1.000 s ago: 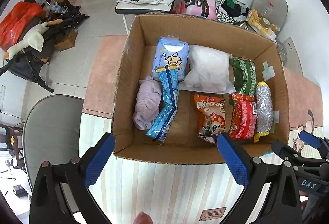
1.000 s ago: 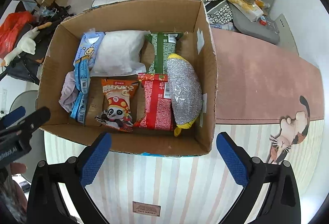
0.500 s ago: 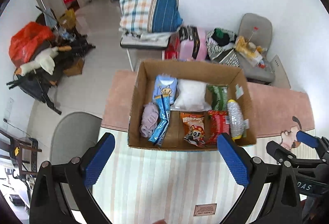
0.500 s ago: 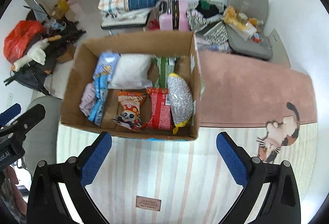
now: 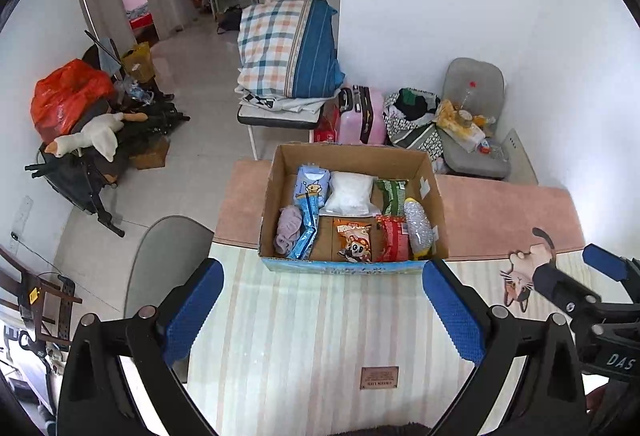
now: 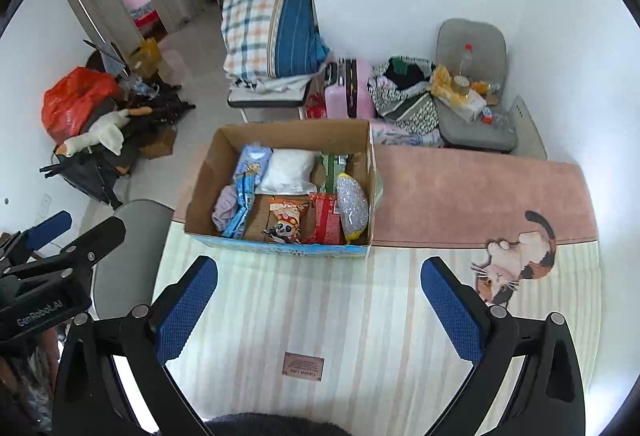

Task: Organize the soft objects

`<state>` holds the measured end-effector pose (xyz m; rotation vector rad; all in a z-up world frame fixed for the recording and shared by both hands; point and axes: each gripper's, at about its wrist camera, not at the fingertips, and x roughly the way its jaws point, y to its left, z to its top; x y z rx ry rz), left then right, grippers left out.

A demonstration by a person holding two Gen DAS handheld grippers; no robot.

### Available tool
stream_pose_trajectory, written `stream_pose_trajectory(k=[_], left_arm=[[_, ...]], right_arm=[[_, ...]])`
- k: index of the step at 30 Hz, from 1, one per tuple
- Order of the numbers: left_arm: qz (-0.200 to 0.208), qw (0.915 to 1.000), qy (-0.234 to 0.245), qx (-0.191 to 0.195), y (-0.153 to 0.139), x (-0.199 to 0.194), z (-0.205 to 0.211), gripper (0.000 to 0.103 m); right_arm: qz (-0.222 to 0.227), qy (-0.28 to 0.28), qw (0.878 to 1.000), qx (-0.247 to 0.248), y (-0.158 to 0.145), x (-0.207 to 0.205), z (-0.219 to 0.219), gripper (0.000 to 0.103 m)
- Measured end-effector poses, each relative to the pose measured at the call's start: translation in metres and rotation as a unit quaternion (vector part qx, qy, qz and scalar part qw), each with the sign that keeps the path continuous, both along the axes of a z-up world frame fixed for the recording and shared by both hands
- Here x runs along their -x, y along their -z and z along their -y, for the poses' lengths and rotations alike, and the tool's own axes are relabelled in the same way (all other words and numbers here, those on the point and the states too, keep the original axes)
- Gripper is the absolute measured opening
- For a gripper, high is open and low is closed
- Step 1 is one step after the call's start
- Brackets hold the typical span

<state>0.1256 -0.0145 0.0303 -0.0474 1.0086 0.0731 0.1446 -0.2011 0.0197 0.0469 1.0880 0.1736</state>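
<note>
Cardboard box [image 5: 352, 160] sits on striped table mat [image 5: 320, 336], holding soft items: lilac cloth [image 5: 289, 229] at left, white pouch [image 5: 349, 194] at back, silver scrubber [image 5: 418, 226] at right, snack packets [image 5: 356, 242] between. Left gripper [image 5: 320, 310] spread wide, empty, near box front. Right gripper [image 6: 318, 306] likewise spread, empty.

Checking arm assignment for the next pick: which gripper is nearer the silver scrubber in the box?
Right, by a small margin, as far as I can judge. The silver scrubber lies by the cardboard box's right wall. The right gripper faces that side; the left gripper hangs further left. Both open, short of the box.
</note>
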Motion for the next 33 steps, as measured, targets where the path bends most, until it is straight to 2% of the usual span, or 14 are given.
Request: stream_pose_trajectory(k=[5, 11, 16, 19, 24, 33], left_arm=[[0.023, 0.9997, 0.000, 0.000, -0.026, 0.025, 0.004, 0.102], [0.046, 0.9989, -0.003, -0.006, -0.050, 0.049, 0.007, 0.102], [0.061, 0.9979, -0.015, -0.016, -0.058, 0.059, 0.007, 0.102], [0.064, 0.9976, -0.022, -0.016, -0.058, 0.061, 0.004, 0.102], [0.062, 0.9976, -0.026, -0.018, -0.056, 0.062, 0.005, 0.102], [0.064, 0.9974, -0.027, -0.018, -0.056, 0.063, 0.006, 0.102]], right_arm=[[0.034, -0.005, 0.999, -0.006, -0.041, 0.033, 0.006, 0.103], [0.059, -0.013, 0.998, -0.007, -0.074, 0.061, 0.008, 0.103], [0.066, -0.016, 0.998, -0.004, -0.086, 0.079, 0.008, 0.103], [0.085, -0.004, 0.996, 0.011, -0.094, 0.086, 0.009, 0.103], [0.106, 0.011, 0.994, 0.025, -0.106, 0.088, 0.012, 0.103], [0.114, 0.013, 0.993, 0.030, -0.114, 0.089, 0.012, 0.103]])
